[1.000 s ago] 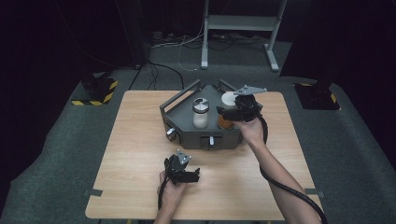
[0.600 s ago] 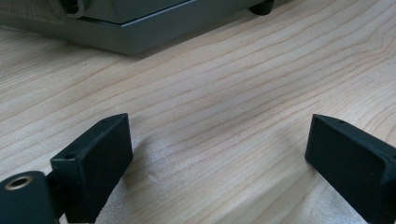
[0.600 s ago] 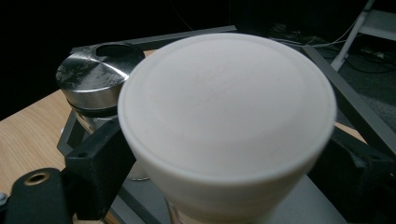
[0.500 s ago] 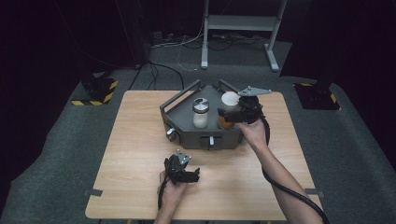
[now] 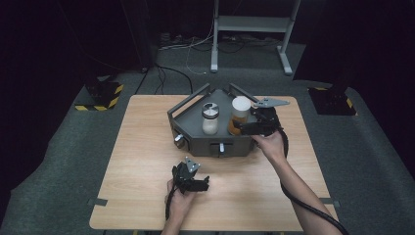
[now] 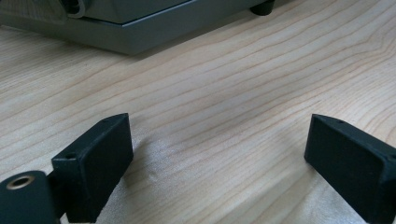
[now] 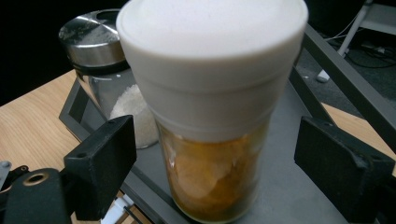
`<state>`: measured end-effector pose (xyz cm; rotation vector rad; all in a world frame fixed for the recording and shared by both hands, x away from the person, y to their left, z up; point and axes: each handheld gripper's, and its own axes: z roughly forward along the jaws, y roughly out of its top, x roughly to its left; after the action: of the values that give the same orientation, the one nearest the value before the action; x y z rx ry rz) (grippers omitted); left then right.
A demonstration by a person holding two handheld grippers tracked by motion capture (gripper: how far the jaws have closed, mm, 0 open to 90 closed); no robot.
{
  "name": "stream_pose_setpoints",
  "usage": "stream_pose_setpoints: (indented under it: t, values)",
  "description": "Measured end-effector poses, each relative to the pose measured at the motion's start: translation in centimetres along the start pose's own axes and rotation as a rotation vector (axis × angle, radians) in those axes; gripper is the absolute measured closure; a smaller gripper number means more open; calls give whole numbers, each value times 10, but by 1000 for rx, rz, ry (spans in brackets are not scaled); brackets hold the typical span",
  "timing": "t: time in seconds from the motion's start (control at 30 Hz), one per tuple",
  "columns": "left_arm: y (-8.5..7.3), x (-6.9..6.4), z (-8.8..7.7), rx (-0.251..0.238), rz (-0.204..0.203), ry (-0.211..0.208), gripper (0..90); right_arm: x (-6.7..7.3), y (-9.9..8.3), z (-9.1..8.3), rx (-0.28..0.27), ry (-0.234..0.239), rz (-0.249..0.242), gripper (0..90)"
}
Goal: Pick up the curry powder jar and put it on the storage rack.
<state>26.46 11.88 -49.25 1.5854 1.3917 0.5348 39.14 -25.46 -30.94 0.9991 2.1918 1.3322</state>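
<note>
Step in hand, likely: release of orange jar (image 7: pixel 212 154) onto grey tray (image 5: pixel 193 113), right of salt shaker (image 5: pixel 210 119). Right gripper (image 7: pixel 215 154) jaws just opened, straddle jar, pads clear. Left gripper (image 6: pixel 219 154) in front of tray, jaws apart, empty. Next: back right gripper straight off without tipping jar.

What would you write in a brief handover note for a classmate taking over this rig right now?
Right gripper: jaws have just been opening, now clear of both sides of the white-capped jar, which stands on the grey tray.
Left gripper: open, holding nothing, low over the wooden table.
Glass shaker: upright on the tray beside the jar.
Done: jar set down and released.
Left: probably back the right gripper away.
</note>
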Motion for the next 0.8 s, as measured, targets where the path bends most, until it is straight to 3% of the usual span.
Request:
stream_pose_setpoints:
  t: [0.8]
  values:
    - [-1,0,0,-4,-4,1,82,-2,-32,-24,-7,6,-11,128]
